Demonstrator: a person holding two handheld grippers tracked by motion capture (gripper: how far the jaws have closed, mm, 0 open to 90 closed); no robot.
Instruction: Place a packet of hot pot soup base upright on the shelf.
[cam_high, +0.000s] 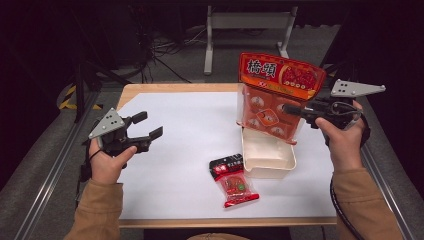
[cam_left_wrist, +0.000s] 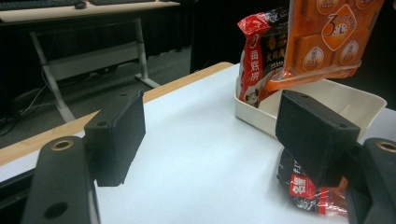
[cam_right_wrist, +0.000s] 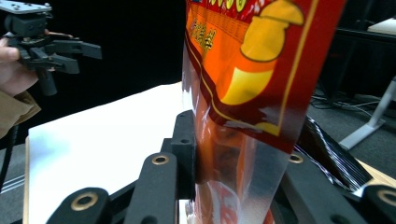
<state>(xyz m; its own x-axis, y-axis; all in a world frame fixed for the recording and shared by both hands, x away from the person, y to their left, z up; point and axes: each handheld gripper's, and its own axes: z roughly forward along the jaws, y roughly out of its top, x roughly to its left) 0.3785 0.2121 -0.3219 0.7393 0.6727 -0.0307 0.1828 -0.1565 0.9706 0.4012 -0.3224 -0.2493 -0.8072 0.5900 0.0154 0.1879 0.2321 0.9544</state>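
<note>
The right gripper (cam_high: 292, 109) is clamped on the big orange bag (cam_high: 278, 95), holding it upright with its long axis vertical and its lower edge hanging just over the far end of the white tray (cam_high: 270, 155). From the jaws the tray lies straight below, so the coming move is probably a short drop. The left gripper (cam_high: 147, 125) waits at the far left, jaws apart and holding nothing, well away from the bag. 1 small red packet (cam_high: 233, 182) lies on the table near the tray's left side.
</note>
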